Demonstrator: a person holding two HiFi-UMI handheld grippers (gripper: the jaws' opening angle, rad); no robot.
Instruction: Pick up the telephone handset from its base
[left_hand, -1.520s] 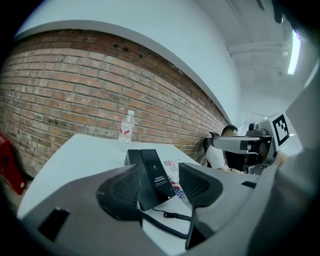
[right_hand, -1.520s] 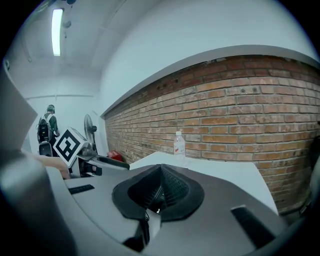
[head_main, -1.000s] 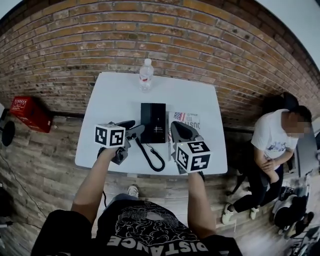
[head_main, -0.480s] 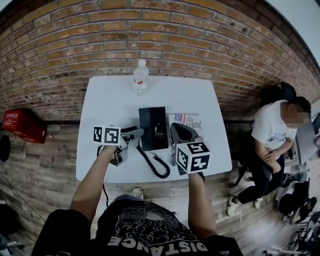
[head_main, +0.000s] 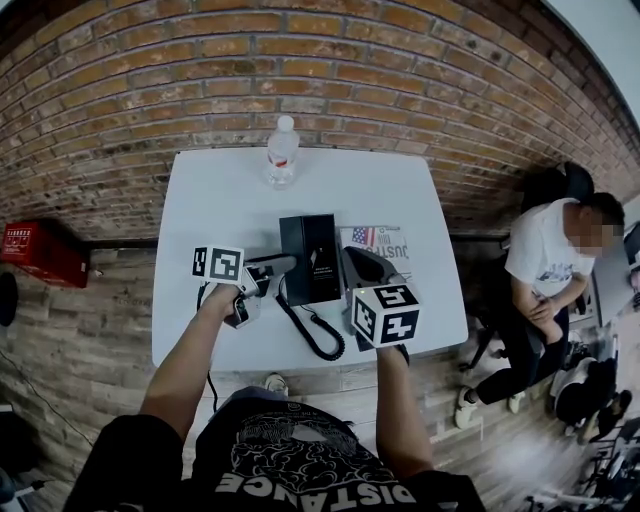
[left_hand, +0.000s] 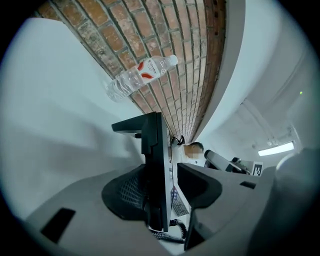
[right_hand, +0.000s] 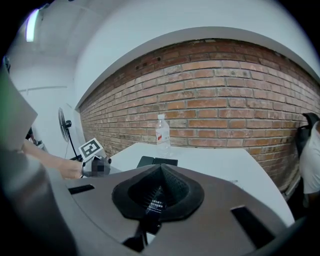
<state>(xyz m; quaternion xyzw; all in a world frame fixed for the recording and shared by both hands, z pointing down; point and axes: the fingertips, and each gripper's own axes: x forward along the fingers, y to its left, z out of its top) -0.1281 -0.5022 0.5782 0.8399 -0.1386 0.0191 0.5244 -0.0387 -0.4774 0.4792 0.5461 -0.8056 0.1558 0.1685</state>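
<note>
A black telephone (head_main: 308, 258) lies in the middle of the white table (head_main: 210, 200), its coiled cord (head_main: 312, 338) looping toward the front edge. I cannot tell the handset from the base. My left gripper (head_main: 283, 266) reaches in from the left, rolled on its side. Its jaws straddle the telephone's (left_hand: 152, 145) left edge and are closing; one pad (left_hand: 125, 192) lies by the black edge, the other (left_hand: 200, 182) stands clear. My right gripper (head_main: 356, 258) hovers just right of the telephone, shut and empty (right_hand: 161, 169), with the telephone (right_hand: 157, 161) beyond its tips.
A clear water bottle (head_main: 282, 152) stands at the table's far edge near the brick wall. A newspaper (head_main: 380, 238) lies right of the telephone. A person (head_main: 545, 280) sits to the right of the table. A red crate (head_main: 30, 250) sits on the floor left.
My left gripper has rolled and slid right until its jaws took in the telephone's left edge. The right gripper sank a little beside the telephone.
</note>
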